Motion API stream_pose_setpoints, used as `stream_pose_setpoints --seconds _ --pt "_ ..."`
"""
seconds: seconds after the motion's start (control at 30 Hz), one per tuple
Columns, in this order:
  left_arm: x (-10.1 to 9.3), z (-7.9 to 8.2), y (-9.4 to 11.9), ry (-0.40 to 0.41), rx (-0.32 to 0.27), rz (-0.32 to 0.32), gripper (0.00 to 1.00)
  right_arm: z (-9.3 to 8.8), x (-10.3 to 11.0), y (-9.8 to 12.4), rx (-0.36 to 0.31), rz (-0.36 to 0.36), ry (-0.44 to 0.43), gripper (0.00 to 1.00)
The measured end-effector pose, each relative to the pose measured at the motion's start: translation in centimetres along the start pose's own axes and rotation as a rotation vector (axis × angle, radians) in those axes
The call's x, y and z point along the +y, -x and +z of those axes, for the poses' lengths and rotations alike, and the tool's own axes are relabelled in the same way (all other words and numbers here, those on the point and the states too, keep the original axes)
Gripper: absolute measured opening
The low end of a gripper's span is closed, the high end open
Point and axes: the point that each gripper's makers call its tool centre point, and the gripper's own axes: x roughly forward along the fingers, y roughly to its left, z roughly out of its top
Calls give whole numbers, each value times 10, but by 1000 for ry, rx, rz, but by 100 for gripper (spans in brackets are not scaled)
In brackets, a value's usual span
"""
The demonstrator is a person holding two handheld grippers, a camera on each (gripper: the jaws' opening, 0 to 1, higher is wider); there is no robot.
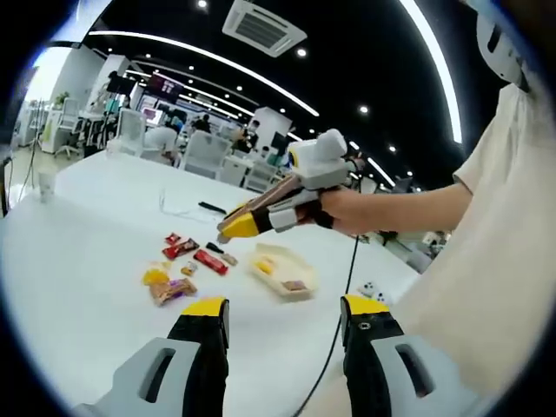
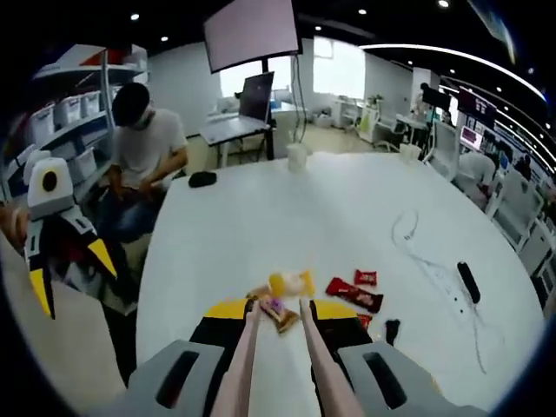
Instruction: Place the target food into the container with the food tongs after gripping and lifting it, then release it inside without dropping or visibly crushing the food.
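Jaws of the right gripper (image 2: 280, 314) squeeze the food tongs (image 2: 276, 356) — tips flanking a purple snack (image 2: 279, 312) — left gripper (image 1: 285, 317) spread.

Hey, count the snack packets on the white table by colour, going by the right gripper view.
Red packets: 3, the last one partly hidden
Yellow packet: 1
Purple packet: 1, between the tips of the tongs
Total: 5
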Motion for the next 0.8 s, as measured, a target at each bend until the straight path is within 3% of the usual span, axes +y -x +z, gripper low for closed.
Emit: stream_pose_setpoints --seconds 0.33,0.8 --pt "11 0 13 13 -12 36 50 -1 13 -17 52 52 44 25" --pt "31 3 24 33 -31 86 52 -13 15 -43 119 101 84 25"
